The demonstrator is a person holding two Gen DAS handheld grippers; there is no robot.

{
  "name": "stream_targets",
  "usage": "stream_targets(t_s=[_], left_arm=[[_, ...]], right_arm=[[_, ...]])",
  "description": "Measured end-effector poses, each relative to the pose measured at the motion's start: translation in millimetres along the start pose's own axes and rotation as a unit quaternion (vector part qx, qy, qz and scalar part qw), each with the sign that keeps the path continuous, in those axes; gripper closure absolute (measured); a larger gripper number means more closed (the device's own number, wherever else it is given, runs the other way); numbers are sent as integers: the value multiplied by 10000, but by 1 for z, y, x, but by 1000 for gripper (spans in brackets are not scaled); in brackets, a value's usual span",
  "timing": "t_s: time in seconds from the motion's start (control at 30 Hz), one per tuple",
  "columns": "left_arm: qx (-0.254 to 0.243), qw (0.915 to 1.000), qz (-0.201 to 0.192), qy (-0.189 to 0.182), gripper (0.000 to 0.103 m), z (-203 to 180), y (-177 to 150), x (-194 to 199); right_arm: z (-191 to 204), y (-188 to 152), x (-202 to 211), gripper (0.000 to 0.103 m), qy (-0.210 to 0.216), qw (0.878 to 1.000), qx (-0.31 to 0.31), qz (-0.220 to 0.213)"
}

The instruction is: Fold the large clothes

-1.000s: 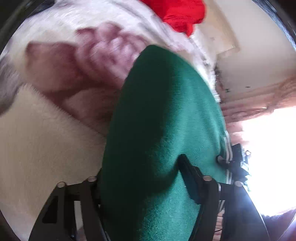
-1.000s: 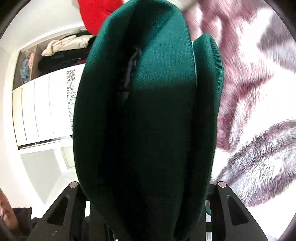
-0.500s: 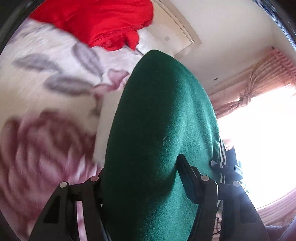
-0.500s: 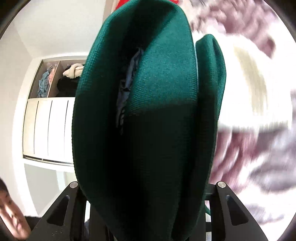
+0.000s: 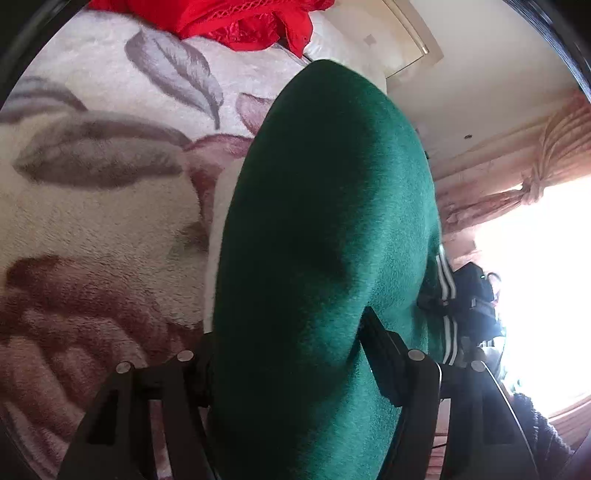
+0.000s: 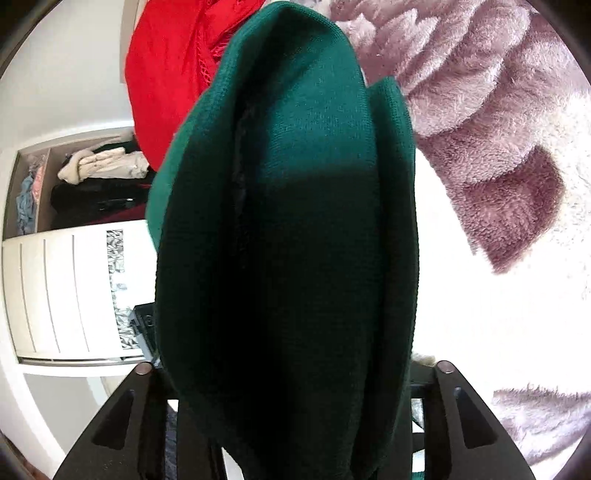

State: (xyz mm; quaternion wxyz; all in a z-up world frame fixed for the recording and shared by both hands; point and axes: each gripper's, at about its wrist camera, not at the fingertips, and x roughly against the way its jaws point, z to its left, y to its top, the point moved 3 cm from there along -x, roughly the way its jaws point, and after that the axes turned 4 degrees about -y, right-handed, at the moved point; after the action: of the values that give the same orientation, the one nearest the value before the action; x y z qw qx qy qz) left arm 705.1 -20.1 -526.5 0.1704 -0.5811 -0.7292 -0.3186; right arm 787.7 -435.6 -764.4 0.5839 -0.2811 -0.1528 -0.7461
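Note:
A thick, folded dark green garment [image 5: 325, 221] fills the middle of both wrist views. It stands up between the fingers of my left gripper [image 5: 291, 332], whose right pad still dents the cloth while the jaws are opening. The same green bundle [image 6: 295, 221] sits between the fingers of my right gripper [image 6: 291, 369]. Those jaws are opening too, and their pads are hidden behind the cloth. A white-striped cuff [image 5: 447, 288] of the garment hangs at the right. The bundle is held above a fluffy floral blanket [image 5: 92, 184].
A red garment [image 5: 236, 18] lies at the blanket's far end, also in the right wrist view [image 6: 166, 74]. A white folded piece [image 5: 218, 221] shows under the green one. A white wardrobe [image 6: 55, 295] with a clothes shelf stands left. A curtain [image 5: 535, 166] and bright window are right.
Both hands have carried the green garment across the blanket toward the red garment, which now looms larger. The right gripper's fingers stand slightly wider apart.

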Motion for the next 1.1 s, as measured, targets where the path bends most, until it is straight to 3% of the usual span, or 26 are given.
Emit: stream_targets(t_s=[0.1,0.17,0.2,0.23,0.3,0.37,0.43,0.5,0.6,0.73,1.1], left_arm=[[-22,9990,74,439,34,-13,1,10],[-273,9942,-86,1034,35,-29,-1,24],[-439,9907,-247,1263,34,-37,-4,31],[-597,9862,-395,1494,32,-46,-7,38],[-896,9748,-613,1950,4,-65,-17,52],[-1068,9624,-771,2375,2,-83,-32,66],[-1182,9535,-856,2637,1,-98,-46,75],[-1316,9409,-941,2975,1,-116,-63,87],[-1427,9322,-915,3199,1,-138,-73,101],[-1475,9292,-945,3253,1,-169,-90,127],[-1597,9288,-1269,3092,1,-276,-176,231]], right_arm=[[-3,-19,37,33,-594,9981,56,-160],[9,-36,51,19,-1370,9896,291,-322],[15,-43,56,18,-1737,9826,447,-477],[23,-43,56,14,-2191,9716,621,-648],[38,-61,66,4,-3144,9406,860,-955],[64,-89,80,3,-4071,8988,1045,-1245],[59,-137,97,1,-4599,8701,1154,-1342],[93,-167,92,1,-4767,8604,1131,-1401],[119,-207,101,1,-4828,8541,1015,-1648],[156,-254,133,1,-4933,8389,1040,-2050],[320,-411,244,1,-4781,8218,1457,-2736]])
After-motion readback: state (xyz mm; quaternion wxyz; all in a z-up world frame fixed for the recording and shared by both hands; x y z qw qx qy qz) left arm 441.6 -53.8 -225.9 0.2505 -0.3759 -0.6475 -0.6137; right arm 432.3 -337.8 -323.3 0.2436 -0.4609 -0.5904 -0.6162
